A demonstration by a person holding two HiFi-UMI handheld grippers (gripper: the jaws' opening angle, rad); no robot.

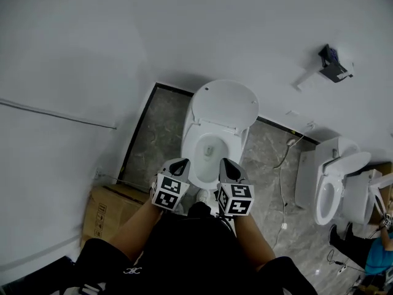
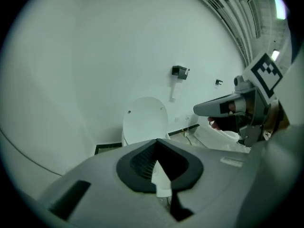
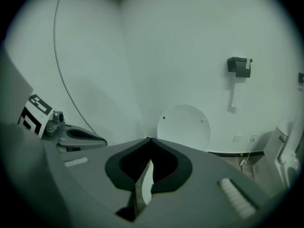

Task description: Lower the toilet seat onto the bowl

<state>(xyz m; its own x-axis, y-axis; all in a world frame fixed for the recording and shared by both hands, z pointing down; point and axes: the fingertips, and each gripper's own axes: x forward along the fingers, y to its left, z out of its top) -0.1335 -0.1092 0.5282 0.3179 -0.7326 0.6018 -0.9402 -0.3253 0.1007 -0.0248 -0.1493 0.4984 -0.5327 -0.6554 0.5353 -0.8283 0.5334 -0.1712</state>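
A white toilet stands against the wall, its lid [image 1: 224,103] raised upright over the open bowl [image 1: 209,149]. I cannot separate the seat from the lid. The lid [image 2: 145,118] shows beyond the jaws in the left gripper view, and the lid [image 3: 184,127] also shows in the right gripper view. My left gripper [image 1: 179,163] and right gripper [image 1: 226,163] hang side by side over the bowl's front rim, close to my body, touching nothing. Both are shut and empty, tips meeting on the left gripper [image 2: 156,140] and on the right gripper [image 3: 149,139].
A cardboard box [image 1: 107,211] sits on the floor at the left. A second toilet [image 1: 334,183] stands to the right, with a cable [image 1: 285,158] trailing across the dark floor. A paper holder [image 1: 334,63] hangs on the wall. A person in blue [image 1: 377,251] is at the far right.
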